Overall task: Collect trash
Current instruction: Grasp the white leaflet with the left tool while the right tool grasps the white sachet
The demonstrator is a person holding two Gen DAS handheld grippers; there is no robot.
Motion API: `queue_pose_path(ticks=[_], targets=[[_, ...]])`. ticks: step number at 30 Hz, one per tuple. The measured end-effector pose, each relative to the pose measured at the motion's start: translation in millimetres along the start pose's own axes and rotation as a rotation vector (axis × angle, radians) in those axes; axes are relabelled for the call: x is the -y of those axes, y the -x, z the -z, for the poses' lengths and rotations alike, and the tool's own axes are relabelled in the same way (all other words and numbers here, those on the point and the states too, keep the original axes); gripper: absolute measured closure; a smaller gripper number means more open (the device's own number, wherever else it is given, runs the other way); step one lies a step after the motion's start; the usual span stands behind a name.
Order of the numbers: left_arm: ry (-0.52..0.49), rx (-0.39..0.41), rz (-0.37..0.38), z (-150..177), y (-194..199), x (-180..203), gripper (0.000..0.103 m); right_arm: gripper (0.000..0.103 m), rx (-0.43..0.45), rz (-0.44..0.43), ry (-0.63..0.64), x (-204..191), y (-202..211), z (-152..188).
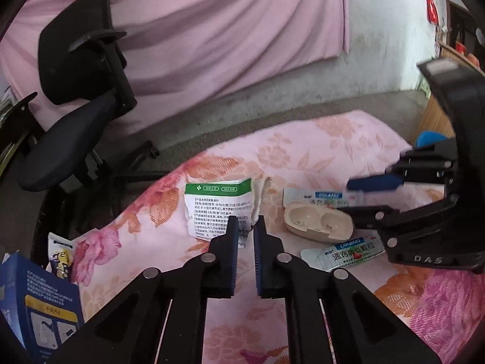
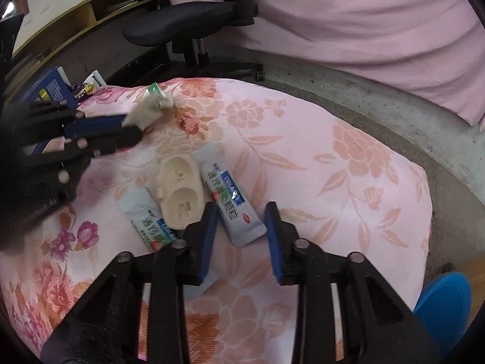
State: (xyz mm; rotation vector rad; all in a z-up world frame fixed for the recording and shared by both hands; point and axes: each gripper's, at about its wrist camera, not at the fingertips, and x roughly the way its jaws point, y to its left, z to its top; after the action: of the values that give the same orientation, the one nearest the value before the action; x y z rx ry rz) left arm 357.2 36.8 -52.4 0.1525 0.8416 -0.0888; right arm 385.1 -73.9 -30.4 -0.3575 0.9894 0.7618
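Observation:
A torn white and green paper packet point(image 1: 218, 206) point(image 2: 151, 106) lies on the pink floral cloth point(image 1: 333, 145) point(image 2: 333, 166). My left gripper point(image 1: 246, 223) point(image 2: 138, 127) is open only by a narrow gap, and the packet's right edge sits between its tips. A beige moulded plastic tray point(image 1: 318, 221) point(image 2: 180, 191) lies between two silver-blue sachets. My right gripper point(image 2: 241, 212) point(image 1: 360, 197) is open, low over one sachet point(image 2: 233, 209) point(image 1: 321, 197), which lies between its fingers. The other sachet point(image 2: 148, 218) point(image 1: 345, 251) lies flat beside the tray.
A blue box point(image 1: 39, 300) point(image 2: 51, 88) and a white-yellow packet point(image 1: 60, 254) point(image 2: 91, 86) stand at the cloth's edge. A black office chair point(image 1: 75, 106) point(image 2: 194, 21) is on the grey floor, a pink curtain behind it. A blue object point(image 2: 445, 303) lies off the other side.

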Motion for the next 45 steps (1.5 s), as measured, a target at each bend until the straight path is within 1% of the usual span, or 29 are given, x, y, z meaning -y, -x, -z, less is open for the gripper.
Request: queue_pose_path(ticks=[3, 6, 10, 12, 17, 19, 21, 23, 27, 28, 29, 31, 35, 38, 43, 45], targets=[[0.037, 0.036, -0.007, 2.0, 11.1, -4.5, 0.1, 0.049, 0.004, 0.002, -0.008, 0.5, 5.0, 8.0], [0.083, 0.06, 0.015, 5.7, 22.9, -4.1, 0.101, 0.051, 0.016, 0.011, -0.042, 2.8, 15.9, 20.0], [0.1, 0.108, 0.061, 12.1, 43.7, 3.3, 0.102, 0.052, 0.044, 0.033, -0.086, 5.0, 35.8, 40.7], [0.105, 0.13, 0.095, 16.2, 55.2, 7.9, 0.102, 0.052, 0.068, 0.039, -0.111, 8.2, 49.3, 51.4], [0.116, 0.179, 0.163, 25.9, 83.0, 23.0, 0.102, 0.052, 0.175, 0.051, -0.179, 3.3, 87.2, 76.6], [0.124, 0.205, 0.184, 27.6, 92.6, 29.7, 0.102, 0.052, 0.226, 0.064, -0.193, -3.2, 100.5, 86.5], [0.118, 0.243, 0.198, 27.9, 103.2, 36.6, 0.102, 0.052, 0.322, 0.084, -0.207, -10.8, 123.8, 96.0], [0.104, 0.284, 0.205, 27.3, 112.7, 43.4, 0.102, 0.052, 0.408, 0.081, -0.228, -15.4, 142.6, 101.6], [0.106, 0.354, 0.223, 27.4, 131.7, 53.9, 0.102, 0.052, 0.575, 0.109, -0.258, -25.1, 171.6, 114.4], [0.103, 0.38, 0.225, 27.1, 138.0, 57.1, 0.102, 0.052, 0.624, 0.124, -0.264, -26.4, 180.1, 119.9], [0.099, 0.415, 0.224, 25.6, 146.3, 62.2, 0.102, 0.052, 0.658, 0.136, -0.269, -28.0, 185.8, 124.0], [0.101, 0.458, 0.235, 23.2, 156.3, 67.1, 0.102, 0.052, 0.726, 0.161, -0.272, -31.0, 200.0, 131.3], [0.04, 0.566, 0.228, 12.9, 182.6, 89.0, 0.102, 0.052, 0.854, 0.236, -0.272, -33.5, 230.3, 141.0], [0.0, 0.641, 0.231, 7.0, 201.1, 105.2, 0.102, 0.052, 0.936, 0.281, -0.277, -30.8, 252.5, 147.0], [-0.064, 0.723, 0.245, -1.1, 218.0, 132.5, 0.102, 0.052, 1.035, 0.364, -0.308, -26.2, 282.5, 167.5], [-0.092, 0.752, 0.254, -4.8, 221.9, 147.0, 0.102, 0.052, 1.057, 0.406, -0.324, -23.7, 292.9, 179.5]])
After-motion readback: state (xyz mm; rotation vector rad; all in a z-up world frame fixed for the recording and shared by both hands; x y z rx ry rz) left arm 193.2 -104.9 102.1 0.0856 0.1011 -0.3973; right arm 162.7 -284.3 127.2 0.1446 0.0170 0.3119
